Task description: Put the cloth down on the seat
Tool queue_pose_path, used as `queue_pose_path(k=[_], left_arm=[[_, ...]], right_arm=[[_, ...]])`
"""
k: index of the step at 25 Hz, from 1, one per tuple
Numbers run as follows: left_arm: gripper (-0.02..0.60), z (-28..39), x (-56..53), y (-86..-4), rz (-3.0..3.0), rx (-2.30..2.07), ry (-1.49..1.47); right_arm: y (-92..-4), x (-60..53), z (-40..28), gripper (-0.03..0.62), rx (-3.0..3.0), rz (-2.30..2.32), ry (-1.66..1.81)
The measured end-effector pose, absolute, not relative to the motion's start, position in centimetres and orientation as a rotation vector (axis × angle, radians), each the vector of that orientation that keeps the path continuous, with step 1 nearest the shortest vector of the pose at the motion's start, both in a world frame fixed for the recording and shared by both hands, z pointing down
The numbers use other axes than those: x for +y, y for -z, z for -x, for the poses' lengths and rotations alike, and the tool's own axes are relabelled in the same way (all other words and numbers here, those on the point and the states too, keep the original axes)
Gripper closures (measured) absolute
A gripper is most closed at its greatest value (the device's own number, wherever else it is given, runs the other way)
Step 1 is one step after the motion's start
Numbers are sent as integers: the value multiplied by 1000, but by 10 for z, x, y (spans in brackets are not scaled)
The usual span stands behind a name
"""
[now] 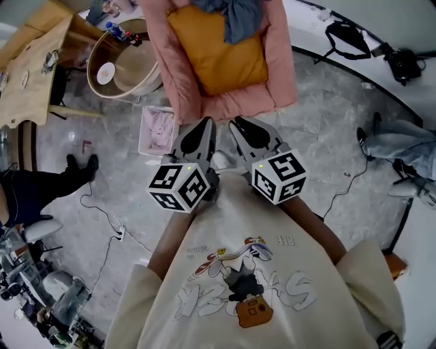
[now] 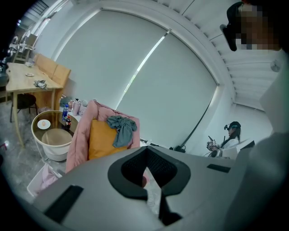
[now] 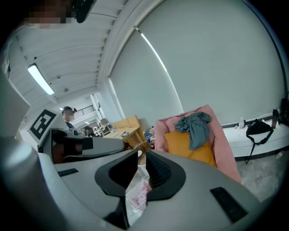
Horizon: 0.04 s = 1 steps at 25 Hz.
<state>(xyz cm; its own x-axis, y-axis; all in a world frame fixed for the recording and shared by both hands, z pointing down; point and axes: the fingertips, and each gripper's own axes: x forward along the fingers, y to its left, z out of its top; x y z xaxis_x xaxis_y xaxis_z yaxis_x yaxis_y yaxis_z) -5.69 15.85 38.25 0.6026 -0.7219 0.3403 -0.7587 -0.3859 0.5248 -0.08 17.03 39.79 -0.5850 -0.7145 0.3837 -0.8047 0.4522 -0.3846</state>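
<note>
Cloth (image 1: 238, 17), grey-blue and bunched, hangs over the top edge of the orange cushion (image 1: 218, 58), which leans against the back of the pink armchair (image 1: 272, 82). It is on the chair but high up. The bare strip of seat (image 1: 231, 108) along the front edge carries nothing. Neither claw has hold of it. The left gripper (image 2: 145, 149) has its tips pressed together on nothing. The right gripper (image 3: 141, 153) shows a thin empty slit between its jaws. Both are held close in front of the person's shirt, well short of the chair's front edge.

I judge the cloth's perch loose. A knock to the cushion could send it sliding down the cushion face, or backwards over the chair's top edge and out of reach. If a claw pinches only one fold, the rest may trail and snag the cushion's upper corner, tipping the cushion forward onto the seat strip. That strip is narrow, so a dropped cloth could spill over the front edge to the floor.

The straight line from the grippers to the chair's front edge looks open. To the left, a white basket (image 1: 158, 129) sits just beside the front left corner and a round side table (image 1: 126, 65) stands near the left arm. Cables (image 1: 102, 218) run across the floor on the left, a risk to the feet.
</note>
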Motion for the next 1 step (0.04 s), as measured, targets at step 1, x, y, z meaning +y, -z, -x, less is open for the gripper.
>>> queue_pose_path(k=[1], left_arm=[[588, 57, 162, -384, -2181, -1154, -84]], right_arm=[[-397, 172, 2, 523, -2531, -1342, -807]])
